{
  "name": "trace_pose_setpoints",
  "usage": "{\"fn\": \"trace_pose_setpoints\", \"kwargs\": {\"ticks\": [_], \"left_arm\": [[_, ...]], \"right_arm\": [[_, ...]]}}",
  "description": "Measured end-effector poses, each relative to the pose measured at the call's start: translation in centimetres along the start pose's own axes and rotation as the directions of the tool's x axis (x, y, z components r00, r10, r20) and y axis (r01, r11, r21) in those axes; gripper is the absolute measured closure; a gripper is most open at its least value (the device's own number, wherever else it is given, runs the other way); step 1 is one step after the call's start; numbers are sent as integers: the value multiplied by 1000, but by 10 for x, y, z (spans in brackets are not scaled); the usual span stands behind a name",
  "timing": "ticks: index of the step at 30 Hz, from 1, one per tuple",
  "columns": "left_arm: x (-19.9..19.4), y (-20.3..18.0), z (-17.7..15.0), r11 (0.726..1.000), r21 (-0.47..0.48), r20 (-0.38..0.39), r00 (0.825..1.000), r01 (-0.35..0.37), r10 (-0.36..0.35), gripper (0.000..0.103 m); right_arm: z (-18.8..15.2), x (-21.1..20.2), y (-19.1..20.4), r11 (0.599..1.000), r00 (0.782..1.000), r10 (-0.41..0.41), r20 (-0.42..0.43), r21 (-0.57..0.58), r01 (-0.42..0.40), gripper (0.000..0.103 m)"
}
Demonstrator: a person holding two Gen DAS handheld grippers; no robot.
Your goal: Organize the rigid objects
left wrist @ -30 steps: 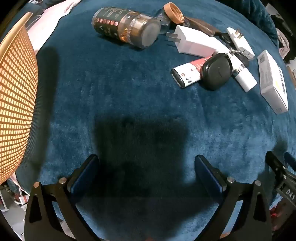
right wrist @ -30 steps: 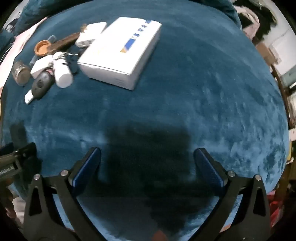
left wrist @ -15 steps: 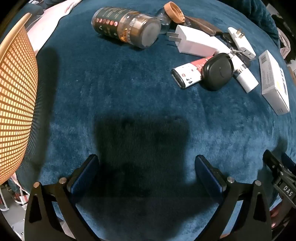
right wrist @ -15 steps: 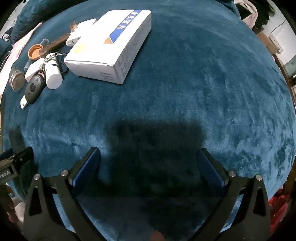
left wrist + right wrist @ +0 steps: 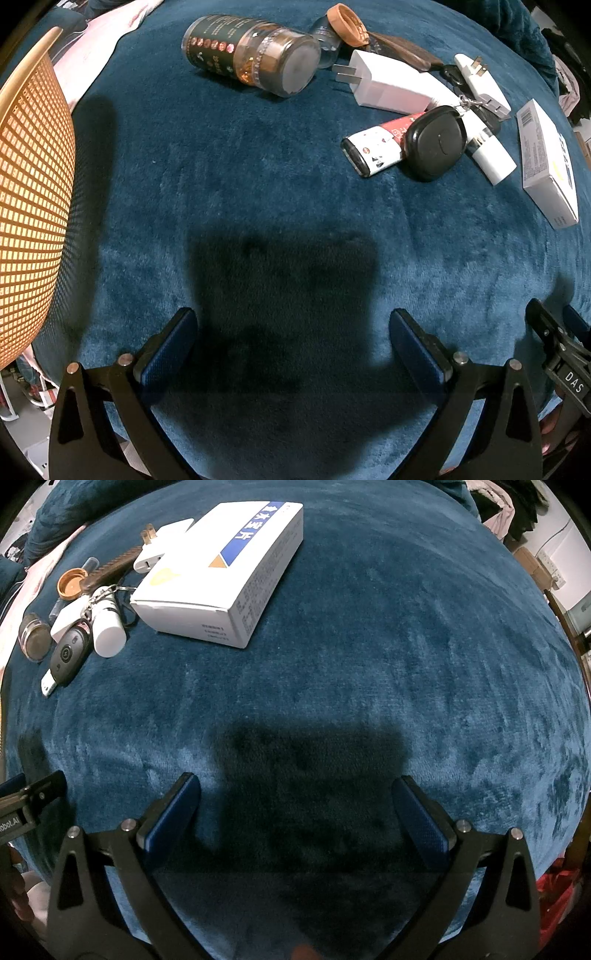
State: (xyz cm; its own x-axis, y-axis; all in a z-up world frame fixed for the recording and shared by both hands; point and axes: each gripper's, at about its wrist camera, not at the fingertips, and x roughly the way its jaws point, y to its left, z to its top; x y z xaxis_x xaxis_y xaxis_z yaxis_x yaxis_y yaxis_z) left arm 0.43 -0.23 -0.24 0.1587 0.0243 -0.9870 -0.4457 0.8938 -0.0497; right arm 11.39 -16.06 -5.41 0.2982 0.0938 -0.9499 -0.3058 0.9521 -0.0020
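Both tongs are held spread wide w/ nothing between the pads: the left gripper at the bottom of the left wrist view, the right gripper at the bottom of the right wrist view, each above bare blue plush cloth. Nothing is gripped yet.

The rigid objects are clustered in the upper part of both frames. In the left wrist view a dark jar is seen on its side at top centre, an orange cap just beyond it, a white charger plug to its right, then a red-and-white tube touching a black key fob, w/ a white cylinder beside the fob. A white box w/ a blue stripe is seen upper left of centre in the right wrist view, at the right edge in the left one. An orange mesh basket fills the left edge of the left wrist view; it is prob. the destination.

The step in hand is judged to be the approach to a first pick. The box is nearest the right gripper and should be taken across its narrow width, jaws kept fully apart until both long sides are bracketed. The fob is on a key ring tangled w/ neighbours, so it is best left till later or lifted slowly. The jar may roll if nudged; it should be closed on squarely around its body.
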Motion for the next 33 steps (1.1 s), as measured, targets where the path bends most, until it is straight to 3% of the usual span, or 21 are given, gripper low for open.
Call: {"fn": "trace_pose_setpoints", "kwargs": {"ticks": [19,27,33], "left_arm": [[0,1,-2,1000,-1,23,1000,-2,2,0],[-33,5,1,998,-2,118,991,66,-66,1],[-38,13,8,999,13,97,994,42,-44,1]], "right_arm": [[12,-8,-7,1000,1000,1,21,-13,0,0],[17,-14,-12,999,999,34,38,-26,-33,0],[28,-21,-21,998,997,69,35,-15,-69,1]]}}
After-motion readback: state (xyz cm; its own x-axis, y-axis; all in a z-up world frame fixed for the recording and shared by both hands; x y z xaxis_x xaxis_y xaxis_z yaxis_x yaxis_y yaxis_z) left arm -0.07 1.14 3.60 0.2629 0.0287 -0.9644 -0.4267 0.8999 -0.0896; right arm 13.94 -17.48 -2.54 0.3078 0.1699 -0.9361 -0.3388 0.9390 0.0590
